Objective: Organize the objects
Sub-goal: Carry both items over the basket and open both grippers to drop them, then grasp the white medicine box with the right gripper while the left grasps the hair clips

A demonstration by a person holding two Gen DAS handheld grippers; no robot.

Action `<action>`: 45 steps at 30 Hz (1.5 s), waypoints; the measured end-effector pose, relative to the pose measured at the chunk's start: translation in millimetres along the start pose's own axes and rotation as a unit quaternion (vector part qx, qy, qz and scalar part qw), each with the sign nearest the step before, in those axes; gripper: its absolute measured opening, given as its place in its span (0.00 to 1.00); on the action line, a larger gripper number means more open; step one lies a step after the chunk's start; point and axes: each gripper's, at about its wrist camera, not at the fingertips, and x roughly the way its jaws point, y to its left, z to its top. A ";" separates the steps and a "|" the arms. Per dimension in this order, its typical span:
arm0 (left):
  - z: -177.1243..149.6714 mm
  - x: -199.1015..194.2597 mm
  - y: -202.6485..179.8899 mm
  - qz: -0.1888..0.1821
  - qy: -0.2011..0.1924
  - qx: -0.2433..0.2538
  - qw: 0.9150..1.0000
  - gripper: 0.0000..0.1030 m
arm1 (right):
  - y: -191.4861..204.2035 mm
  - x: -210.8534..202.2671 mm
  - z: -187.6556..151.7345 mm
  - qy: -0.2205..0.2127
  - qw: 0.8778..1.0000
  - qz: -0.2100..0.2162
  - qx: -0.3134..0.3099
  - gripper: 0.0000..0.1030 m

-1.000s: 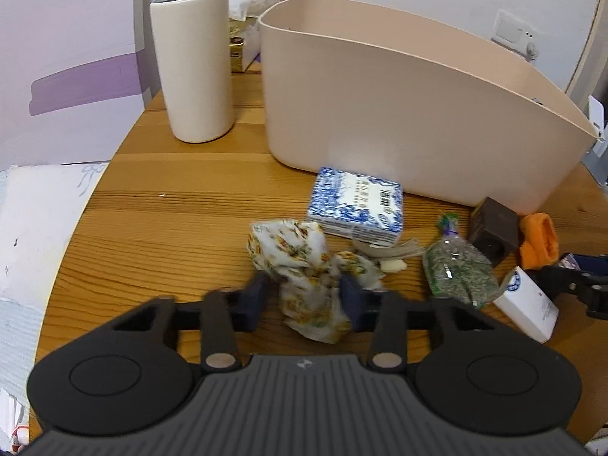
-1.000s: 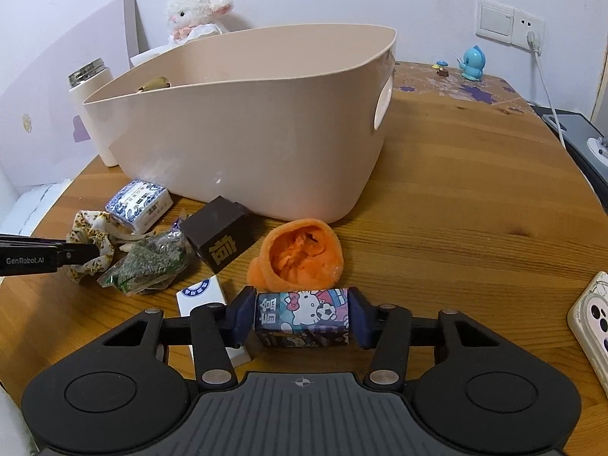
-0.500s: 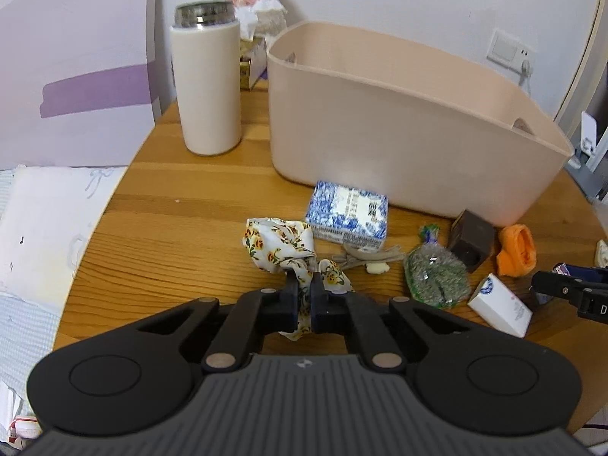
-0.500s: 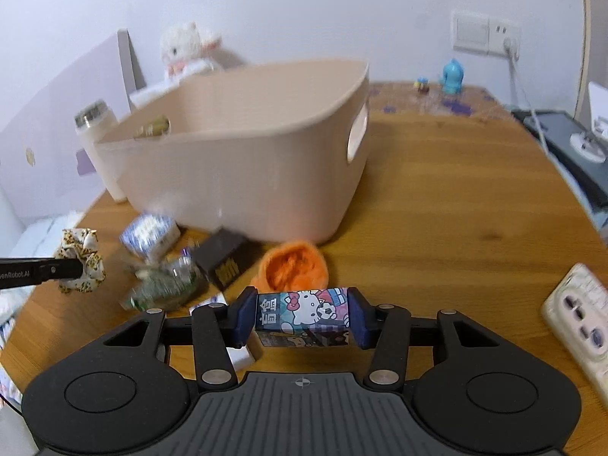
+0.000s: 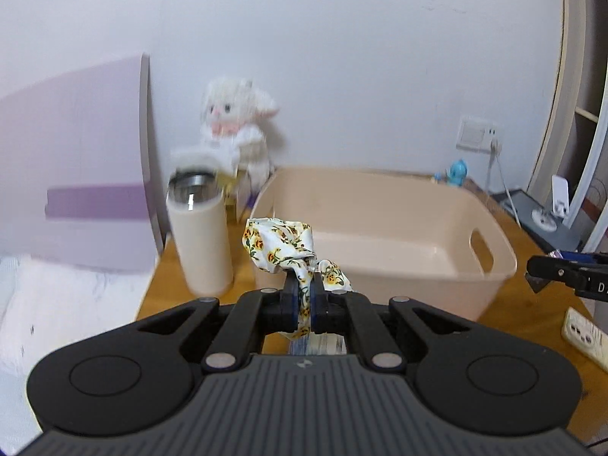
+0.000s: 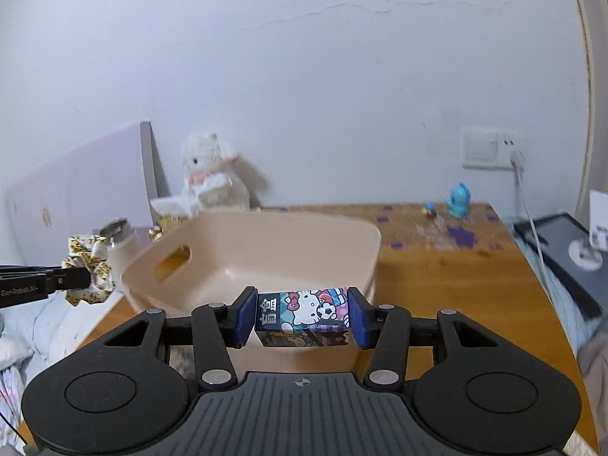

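My left gripper point(image 5: 304, 300) is shut on a white floral scrunchie point(image 5: 283, 247) and holds it in the air at the near left corner of the beige plastic bin point(image 5: 380, 243). The scrunchie also shows in the right wrist view point(image 6: 89, 269), left of the bin point(image 6: 266, 250). My right gripper point(image 6: 302, 317) is shut on a small Hello Kitty box point(image 6: 302, 315) and holds it above the bin's near rim. The bin's inside looks bare. The right gripper's tip shows in the left wrist view point(image 5: 547, 271).
A white thermos point(image 5: 199, 235) stands left of the bin, a plush lamb point(image 5: 235, 133) behind it. A blue figurine point(image 6: 458, 197) and a wall socket point(image 6: 492, 148) are at the back right. A white power strip point(image 5: 585, 336) lies at the right. A blue-white box point(image 5: 317, 344) peeks below my left fingers.
My left gripper closed on the scrunchie and lifted it off the table toward the bin. My right gripper rose with the Hello Kitty box to the bin's rim.
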 end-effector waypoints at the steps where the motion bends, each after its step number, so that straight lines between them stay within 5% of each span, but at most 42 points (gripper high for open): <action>1: 5.4 2.0 -1.9 0.000 -0.006 0.002 1.000 0.06 | -0.1 6.1 6.8 -0.002 1.000 0.002 -0.001 0.45; 7: 35.3 41.1 -15.0 0.004 -0.001 0.002 1.000 0.06 | 4.3 50.0 30.0 0.016 1.000 0.004 -0.015 0.45; 18: 22.9 147.9 -31.0 0.001 0.123 -0.002 0.992 0.06 | 6.9 109.3 5.4 0.110 0.993 -0.017 -0.037 0.46; 19: 22.6 146.8 -36.0 0.017 0.111 0.019 0.994 0.06 | 7.2 110.5 4.1 0.109 0.993 -0.023 -0.039 0.46; 21: 22.8 145.0 -39.8 0.010 0.119 0.025 0.993 0.06 | 8.7 107.9 3.4 0.106 0.993 -0.030 -0.044 0.55; 25: 23.3 132.3 -43.2 0.019 0.107 0.037 0.993 0.22 | 9.6 90.0 8.4 0.085 0.995 -0.022 -0.042 0.67; 28: 27.4 116.8 -41.0 0.020 0.089 0.035 0.995 0.74 | 11.7 69.2 11.5 0.064 0.997 -0.023 -0.047 0.78; 29: 28.9 108.1 -41.0 0.024 0.076 0.036 0.996 0.84 | 12.8 63.0 12.4 0.059 0.997 -0.024 -0.047 0.84; 32: 31.8 88.4 -39.4 0.032 0.052 0.052 0.997 0.88 | 11.5 44.3 11.5 0.045 0.998 -0.020 -0.039 0.97; 45: -10.4 34.6 -21.0 0.023 0.067 0.067 0.995 0.97 | 9.3 -8.5 -38.8 0.062 0.997 -0.012 -0.034 1.00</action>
